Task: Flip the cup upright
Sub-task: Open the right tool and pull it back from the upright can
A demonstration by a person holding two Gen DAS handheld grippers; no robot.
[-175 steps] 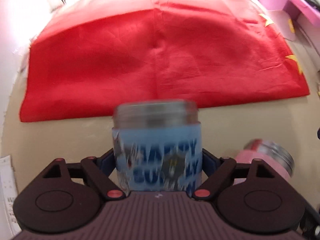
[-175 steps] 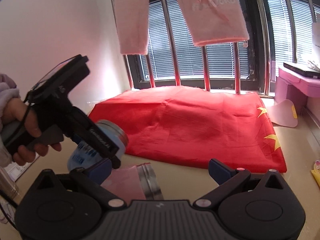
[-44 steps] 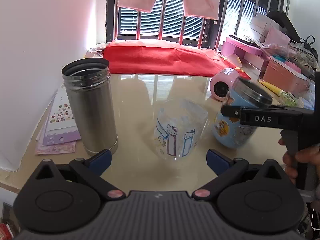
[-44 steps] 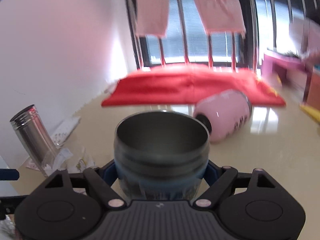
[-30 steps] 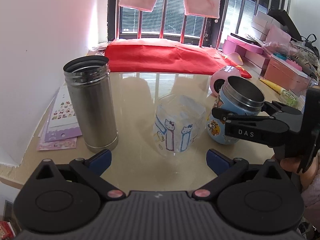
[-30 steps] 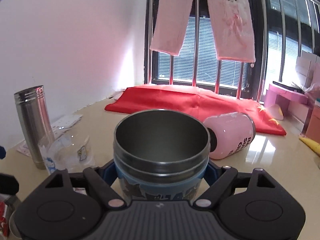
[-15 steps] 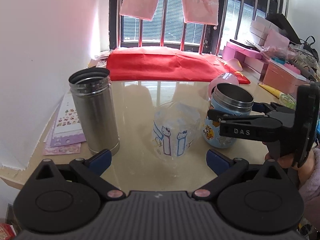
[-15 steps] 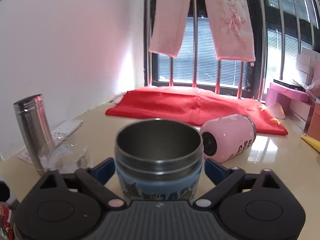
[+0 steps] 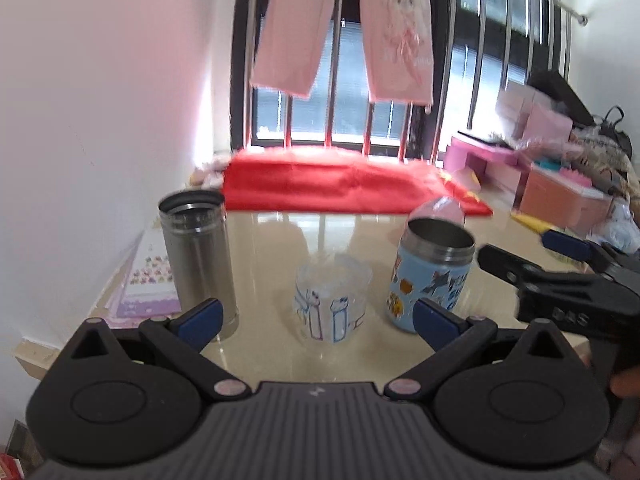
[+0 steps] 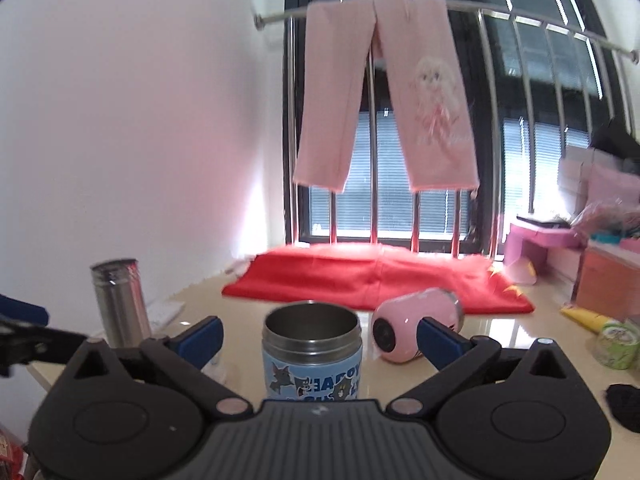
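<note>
The blue cartoon cup (image 10: pixel 313 354) stands upright on the beige table, steel mouth up; it also shows in the left wrist view (image 9: pixel 431 277). My right gripper (image 10: pixel 319 339) is open, its jaws wide on either side of the cup and drawn back from it, not touching. It appears from the side in the left wrist view (image 9: pixel 560 268). My left gripper (image 9: pixel 317 316) is open and empty, held back at the table's near edge. A pink cup (image 10: pixel 414 327) lies on its side behind the blue one.
A tall steel flask (image 9: pixel 196 256) stands at the left, on sticker sheets (image 9: pixel 150 280). A clear Hello Kitty plastic cup (image 9: pixel 332 300) sits mouth down in the middle. A red cloth (image 9: pixel 340 188) covers the far end. Pink boxes (image 9: pixel 560 196) line the right.
My right gripper has opened, let go of the blue cup standing upright on the table, and pulled back and up. My left gripper has risen and backed off a little.
</note>
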